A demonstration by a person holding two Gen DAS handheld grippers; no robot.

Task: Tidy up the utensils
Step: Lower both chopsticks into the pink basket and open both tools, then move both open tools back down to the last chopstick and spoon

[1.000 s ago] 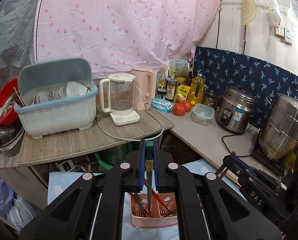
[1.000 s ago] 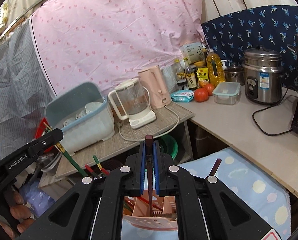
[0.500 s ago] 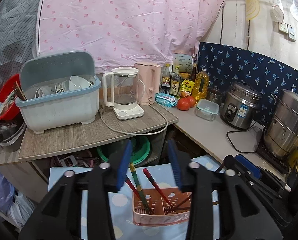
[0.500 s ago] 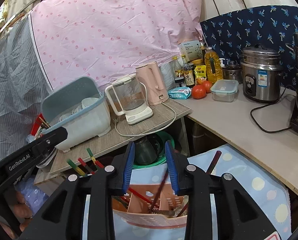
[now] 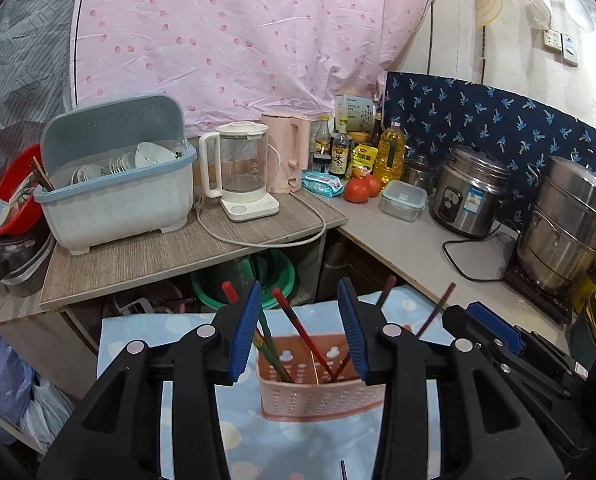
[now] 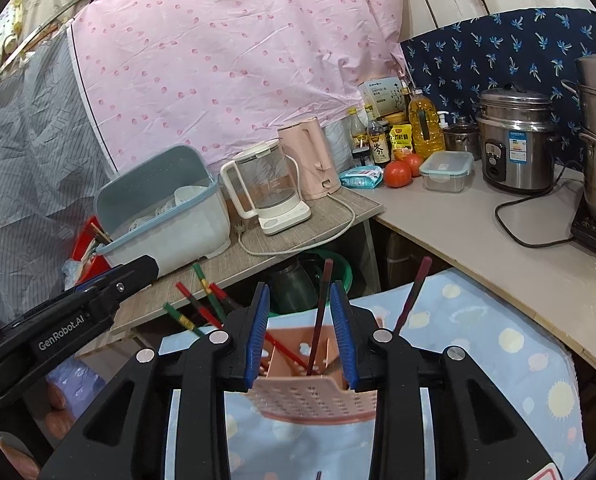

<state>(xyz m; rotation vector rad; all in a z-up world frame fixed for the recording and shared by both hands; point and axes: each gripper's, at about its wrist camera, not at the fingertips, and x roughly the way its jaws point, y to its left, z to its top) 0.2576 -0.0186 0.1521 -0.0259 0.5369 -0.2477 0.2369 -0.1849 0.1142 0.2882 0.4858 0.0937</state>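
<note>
The pink perforated plastic utensil caddy point(image 5: 317, 396) stands on a pale blue cloth with round pastel prints point(image 5: 274, 448), split by a thin divider into two compartments. In its left compartment lean the red-and-green chopsticks point(image 5: 272, 354), their red tips fanning up and leftward; in the right lean the dark maroon chopsticks point(image 6: 322, 304), tilting up and rightward. The left gripper point(image 5: 299, 328) hangs just above the caddy, its blue-padded jaws spread and pinching nothing. The right gripper point(image 6: 299, 330) likewise has its jaws parted, one maroon stick rising between them untouched.
</note>
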